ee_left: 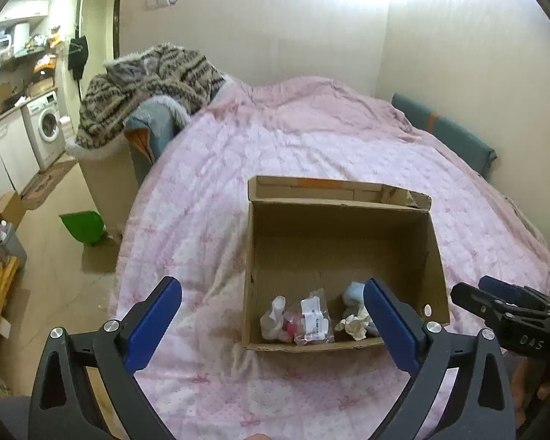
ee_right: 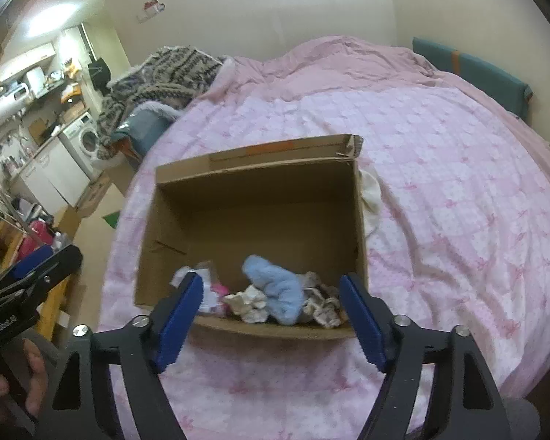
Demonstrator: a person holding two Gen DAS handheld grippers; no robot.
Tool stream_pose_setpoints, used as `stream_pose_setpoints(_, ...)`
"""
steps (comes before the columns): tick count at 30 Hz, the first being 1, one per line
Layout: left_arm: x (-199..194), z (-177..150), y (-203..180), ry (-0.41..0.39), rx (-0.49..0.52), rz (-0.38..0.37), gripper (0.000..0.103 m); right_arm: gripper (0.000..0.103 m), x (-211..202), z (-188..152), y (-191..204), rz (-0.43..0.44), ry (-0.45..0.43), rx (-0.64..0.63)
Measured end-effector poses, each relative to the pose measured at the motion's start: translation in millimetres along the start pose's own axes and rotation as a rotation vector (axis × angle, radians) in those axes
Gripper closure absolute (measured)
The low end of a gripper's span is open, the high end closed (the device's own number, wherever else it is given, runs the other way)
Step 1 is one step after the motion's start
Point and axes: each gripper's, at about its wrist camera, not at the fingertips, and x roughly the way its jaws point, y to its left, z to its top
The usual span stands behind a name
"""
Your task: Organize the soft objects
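An open cardboard box point(ee_left: 339, 242) point(ee_right: 253, 198) sits on the pink bedspread point(ee_left: 275, 146) point(ee_right: 440, 183). Along its near wall lie several soft items: a fluffy blue sock point(ee_right: 275, 288) point(ee_left: 354, 291), cream socks point(ee_right: 251, 304) point(ee_left: 355, 324), a bagged item with a white label point(ee_left: 313, 321), a white sock point(ee_left: 273, 317) and something pink point(ee_right: 218, 289). My left gripper point(ee_left: 273, 295) hangs open above the box's near edge, nothing between its blue pads. My right gripper point(ee_right: 271, 289) is also open and empty over the same edge. Each gripper shows at the side of the other's view.
A white cloth point(ee_right: 372, 198) lies on the bedspread by the box's right wall. A patterned knit garment point(ee_left: 146, 88) is heaped at the bed's far left. A green bin point(ee_left: 80, 225) stands on the floor; a washing machine point(ee_left: 46, 128) is beyond. A teal cushion point(ee_left: 443, 128) lines the wall.
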Motion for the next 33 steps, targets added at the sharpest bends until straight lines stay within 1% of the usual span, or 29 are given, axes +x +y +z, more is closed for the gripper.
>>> stream_pose_setpoints(3,-11,-3,1,-0.013,0.007,0.008,0.003,0.015,-11,-4,5,-0.001,-0.023,-0.007)
stream_pose_setpoints(4,-13,-4,2,-0.013,0.007,0.005,0.003,0.012,-14,-5,6,-0.003,-0.032,-0.011)
stream_pose_setpoints(5,-16,-7,3,-0.016,0.009,-0.009,0.003,0.008,-17,-6,7,-0.003,-0.039,-0.013)
stream_pose_setpoints(7,-16,-12,3,-0.013,0.025,-0.027,0.003,0.004,-20,-9,10,-0.003,-0.052,-0.015)
stream_pose_setpoints(10,-12,-20,3,0.007,0.032,-0.019,0.002,0.003,-17,-12,9,-0.02,-0.051,-0.025)
stream_pose_setpoints(13,-7,-26,7,0.018,0.003,-0.025,0.003,0.003,-12,-17,5,-0.019,-0.041,-0.008)
stream_pose_setpoints(16,-2,-29,9,0.024,-0.013,-0.015,0.003,0.0,-9,-25,4,-0.031,-0.047,-0.014)
stream_pose_setpoints(20,5,-33,7,0.038,-0.016,-0.016,0.002,0.0,-5,-35,2,-0.044,-0.06,-0.02)
stream_pose_setpoints(22,9,-34,5,0.048,0.0,-0.017,0.002,0.0,0,-38,1,-0.048,-0.061,-0.019)
stream_pose_setpoints(26,17,-36,-1,0.063,0.025,-0.013,0.002,0.0,14,-40,-1,-0.075,-0.045,-0.009)
stream_pose_setpoints(29,18,-36,-2,0.059,0.025,-0.009,0.002,0.0,16,-37,-3,-0.1,-0.07,-0.01)
stream_pose_setpoints(33,19,-37,2,0.059,0.003,-0.012,0.002,0.0,13,-38,-7,-0.106,-0.085,0.003)
